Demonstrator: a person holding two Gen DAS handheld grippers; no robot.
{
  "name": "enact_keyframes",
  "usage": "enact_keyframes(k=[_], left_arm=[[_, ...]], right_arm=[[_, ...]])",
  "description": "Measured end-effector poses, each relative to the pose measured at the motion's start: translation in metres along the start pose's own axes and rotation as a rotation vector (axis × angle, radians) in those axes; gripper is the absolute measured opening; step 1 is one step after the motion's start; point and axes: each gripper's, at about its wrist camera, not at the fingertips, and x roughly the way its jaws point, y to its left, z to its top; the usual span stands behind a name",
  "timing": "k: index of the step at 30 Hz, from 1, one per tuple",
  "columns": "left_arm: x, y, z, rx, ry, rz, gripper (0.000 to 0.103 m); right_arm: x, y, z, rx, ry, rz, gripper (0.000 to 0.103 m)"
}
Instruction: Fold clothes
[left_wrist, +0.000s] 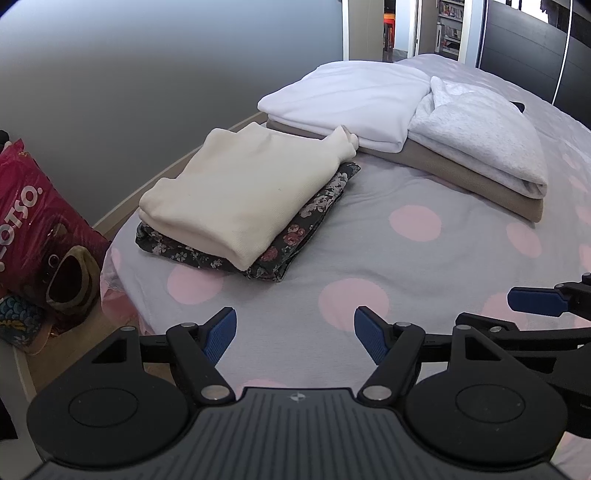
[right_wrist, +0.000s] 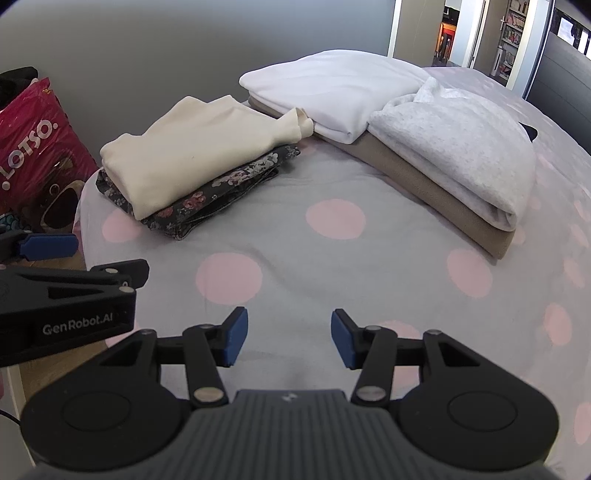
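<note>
A folded cream sweater lies on a folded dark floral garment at the bed's left edge. Behind it, a folded white garment and a light grey one rest on a folded beige piece. My left gripper hovers open over the grey, pink-dotted sheet, nothing between its blue pads. My right gripper is open beside it and also holds nothing. Each gripper's side shows in the other's view.
A pink LOTSO bag stands on the floor left of the bed, against the grey wall. A doorway with shelves and a dark panel lie beyond the bed's far end.
</note>
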Motion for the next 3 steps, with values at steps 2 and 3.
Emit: enact_keyframes(k=[2,3], left_arm=[[-0.0002,-0.0003,-0.0002,0.000,-0.001,-0.001,0.069],[0.0000,-0.0004,-0.0003,-0.001,-0.001,-0.001,0.069]], right_arm=[[0.0003,-0.0003,-0.0001,0.000,0.001,0.000,0.053],[0.0005,-0.0003,0.0000,-0.001,0.003,0.000,0.053]])
